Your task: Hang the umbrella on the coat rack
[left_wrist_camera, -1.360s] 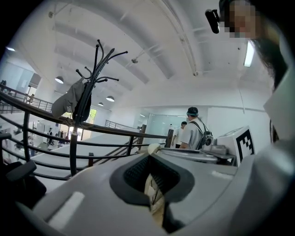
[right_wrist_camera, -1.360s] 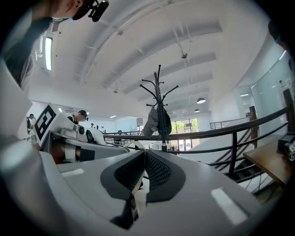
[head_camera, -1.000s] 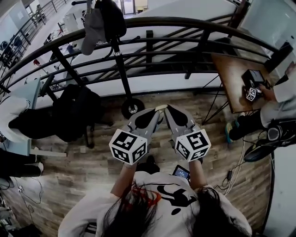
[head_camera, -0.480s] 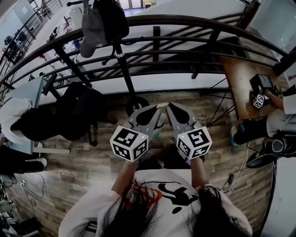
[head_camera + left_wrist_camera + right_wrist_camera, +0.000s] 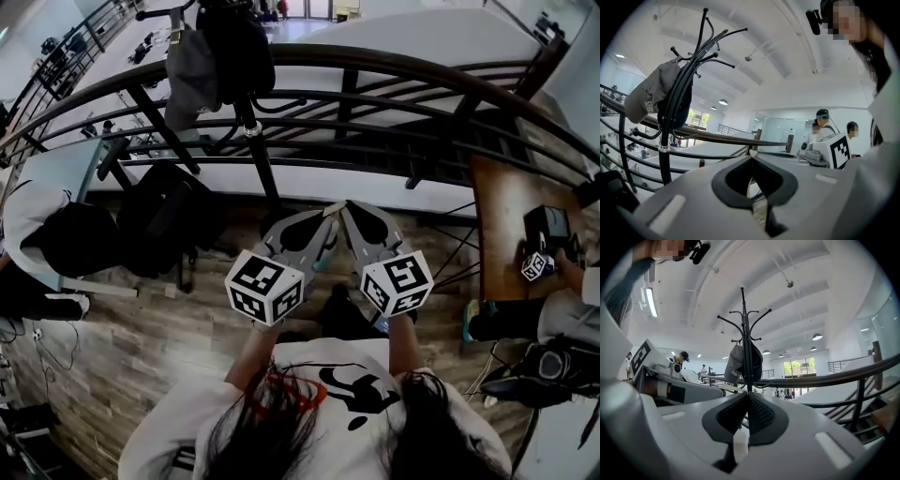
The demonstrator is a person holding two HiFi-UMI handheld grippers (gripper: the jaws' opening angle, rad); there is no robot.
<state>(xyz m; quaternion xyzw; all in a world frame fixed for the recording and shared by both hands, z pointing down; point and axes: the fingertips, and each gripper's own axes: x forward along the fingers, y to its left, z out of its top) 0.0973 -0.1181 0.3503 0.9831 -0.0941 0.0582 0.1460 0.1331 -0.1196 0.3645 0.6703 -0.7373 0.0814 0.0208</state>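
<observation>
The left gripper (image 5: 327, 216) (image 5: 751, 152), a grey hand-held tool with a black-and-white marker cube at its back, has its 2 jaws pressed together at the tips with nothing between them. The right gripper (image 5: 347, 207) (image 5: 748, 393), built the same way, is likewise closed on nothing, its ribbed black pads meeting along their front edge. In the head view the 2 grippers are held side by side in front of the person's chest, tips angled toward each other and almost touching.

Just beyond the tips stands the black metal coat rack (image 5: 262, 164) (image 5: 665, 161) (image 5: 746, 333), a slim upright pole with curved prongs at the top. Its lower end passes behind the left gripper. A soft grey cap (image 5: 187, 75) (image 5: 649, 101) (image 5: 734, 364) hangs from 1 prong, and a dark hanging bundle (image 5: 239, 52) (image 5: 684, 105) (image 5: 756, 363) sits right beside it against the pole. Whether that bundle is the umbrella cannot be told from these views, and neither gripper holds it.

Behind the rack runs a dark curved metal railing (image 5: 394, 70) (image 5: 722, 137) (image 5: 834, 376). The rack and the person stand on a pale wood-plank floor (image 5: 141, 347). To the left of the rack a black backpack (image 5: 169, 220) rests near the railing, and to the right is a brown wooden table (image 5: 502, 216).
</observation>
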